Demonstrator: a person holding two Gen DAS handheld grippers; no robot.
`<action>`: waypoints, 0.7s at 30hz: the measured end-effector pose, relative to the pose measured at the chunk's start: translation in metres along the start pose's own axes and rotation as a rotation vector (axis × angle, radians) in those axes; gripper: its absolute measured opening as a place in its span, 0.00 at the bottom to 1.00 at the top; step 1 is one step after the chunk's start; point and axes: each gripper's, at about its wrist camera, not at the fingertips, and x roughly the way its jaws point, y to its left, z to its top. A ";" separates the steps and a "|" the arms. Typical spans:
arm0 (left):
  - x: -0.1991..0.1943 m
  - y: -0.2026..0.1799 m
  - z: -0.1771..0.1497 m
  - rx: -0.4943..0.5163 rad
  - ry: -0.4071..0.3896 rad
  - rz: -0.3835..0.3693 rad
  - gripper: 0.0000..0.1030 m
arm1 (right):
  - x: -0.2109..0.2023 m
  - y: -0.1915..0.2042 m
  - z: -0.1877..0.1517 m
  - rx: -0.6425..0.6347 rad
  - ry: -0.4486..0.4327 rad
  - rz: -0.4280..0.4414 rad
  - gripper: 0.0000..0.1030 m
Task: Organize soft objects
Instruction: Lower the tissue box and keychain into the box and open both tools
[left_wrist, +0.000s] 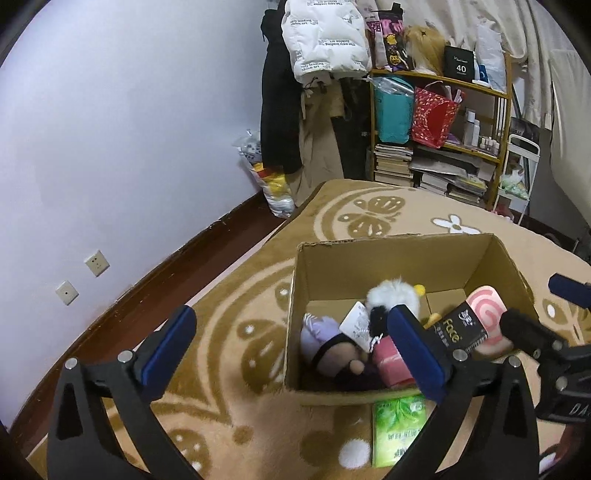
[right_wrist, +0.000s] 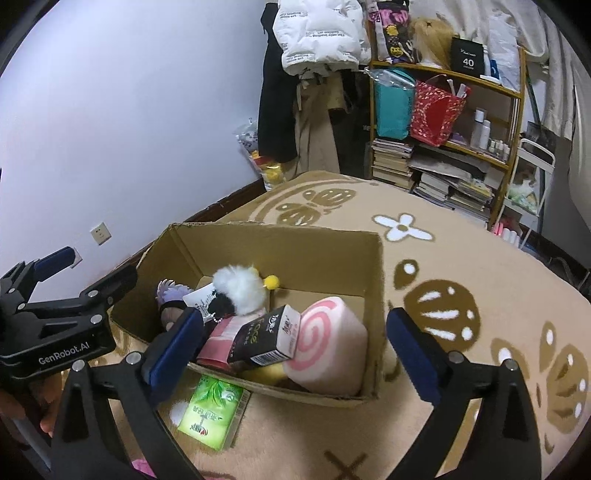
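Note:
An open cardboard box (left_wrist: 388, 266) (right_wrist: 280, 243) stands on the rug. It holds a white and black fluffy toy (left_wrist: 391, 299) (right_wrist: 240, 288), a purple-haired doll (left_wrist: 325, 339) (right_wrist: 171, 295), a pink swirl cushion (left_wrist: 487, 310) (right_wrist: 328, 347), a black tissue pack (left_wrist: 461, 328) (right_wrist: 266, 339) and a pink pack (left_wrist: 389, 360) (right_wrist: 221, 339). A green tissue pack (left_wrist: 397, 428) (right_wrist: 212, 413) lies on the rug in front of the box. My left gripper (left_wrist: 295, 354) is open and empty at the box's near left corner. My right gripper (right_wrist: 295, 350) is open and empty over the box's near side.
A patterned tan rug (left_wrist: 258, 369) (right_wrist: 461, 295) covers the floor. A shelf (left_wrist: 443, 140) (right_wrist: 443, 129) with bags and books stands at the back, beside hanging clothes (left_wrist: 321, 74). A wall (left_wrist: 110, 147) runs along the left. A plastic bag (left_wrist: 266, 177) lies in the corner.

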 end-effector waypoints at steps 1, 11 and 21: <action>-0.003 0.001 -0.001 0.000 0.005 -0.003 0.99 | -0.003 0.000 0.000 0.001 -0.001 -0.001 1.00; -0.038 0.003 -0.017 0.029 0.056 -0.025 1.00 | -0.040 0.003 -0.003 0.006 -0.012 0.014 1.00; -0.075 -0.007 -0.048 0.044 0.120 -0.072 1.00 | -0.079 0.005 -0.017 -0.001 -0.024 0.019 1.00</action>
